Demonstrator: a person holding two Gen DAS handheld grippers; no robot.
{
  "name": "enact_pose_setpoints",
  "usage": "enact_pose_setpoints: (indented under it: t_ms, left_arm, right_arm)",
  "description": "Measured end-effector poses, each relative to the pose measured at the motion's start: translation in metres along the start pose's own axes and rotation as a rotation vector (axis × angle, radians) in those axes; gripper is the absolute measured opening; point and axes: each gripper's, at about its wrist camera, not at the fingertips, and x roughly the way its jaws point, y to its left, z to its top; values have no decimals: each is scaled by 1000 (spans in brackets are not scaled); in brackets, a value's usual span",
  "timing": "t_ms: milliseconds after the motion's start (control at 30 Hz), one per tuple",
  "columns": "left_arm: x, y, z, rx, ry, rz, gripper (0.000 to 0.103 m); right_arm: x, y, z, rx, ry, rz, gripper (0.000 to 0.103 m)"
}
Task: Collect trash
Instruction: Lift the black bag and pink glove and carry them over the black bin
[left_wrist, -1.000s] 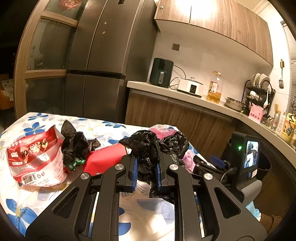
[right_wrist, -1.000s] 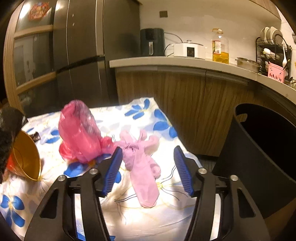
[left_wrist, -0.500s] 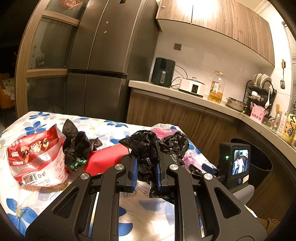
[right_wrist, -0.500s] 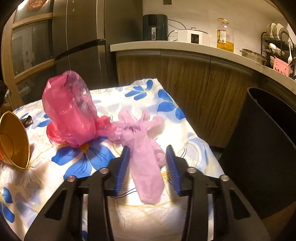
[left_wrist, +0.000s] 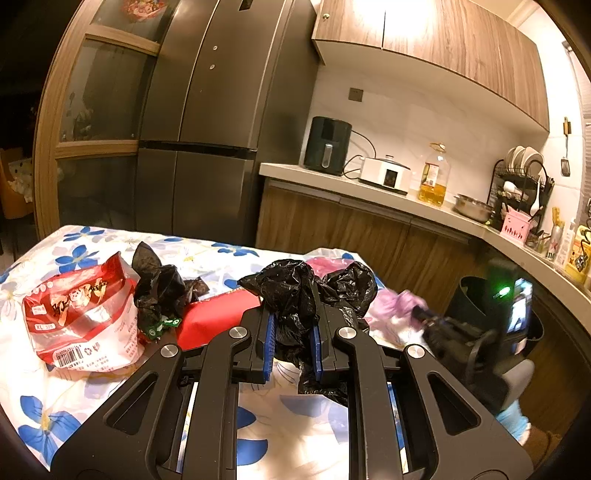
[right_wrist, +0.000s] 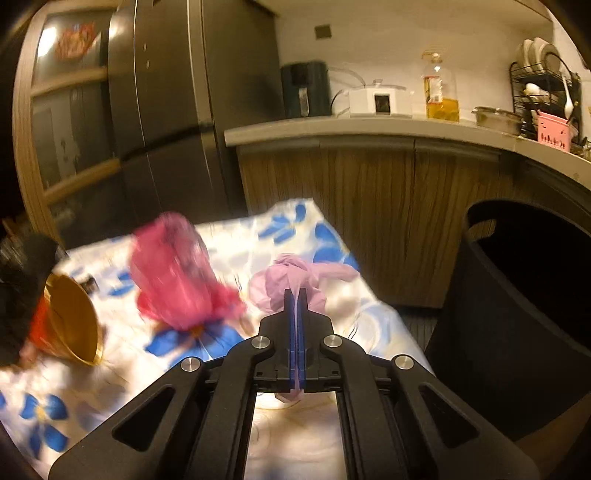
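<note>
My right gripper (right_wrist: 295, 295) is pinching the crumpled pale-pink plastic bag (right_wrist: 284, 282); my left gripper (left_wrist: 293, 325) is clamping the crinkled black plastic bag (left_wrist: 295, 295). The black bin (right_wrist: 517, 332) is sitting at three o'clock.

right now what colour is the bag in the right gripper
Pale lilac-pink; the bag shows best in the right wrist view, pinched in the right gripper.

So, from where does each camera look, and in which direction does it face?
Left wrist: sits on the left gripper, faces across the floral table toward fridge and counter; its fingers clamp a black bag; the right gripper shows, blurred, at right.
Right wrist: sits on the right gripper, faces the table corner, counter and black bin; its fingers are shut on a pale pink bag.
Shared: table, pale pink bag, bin, counter, fridge.
</note>
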Motion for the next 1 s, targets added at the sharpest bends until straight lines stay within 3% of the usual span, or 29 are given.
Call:
enact_pose_setpoints:
  t_ms: [533,1000]
  left_arm:
    - [-3,-40,5,62,6,-41,15]
    - [-5,-82,14,111,-8,-82,15]
  right_arm:
    - [-89,-20,30,9,-149,41,2]
    - [-139,-36,40,-8,-221,42,1]
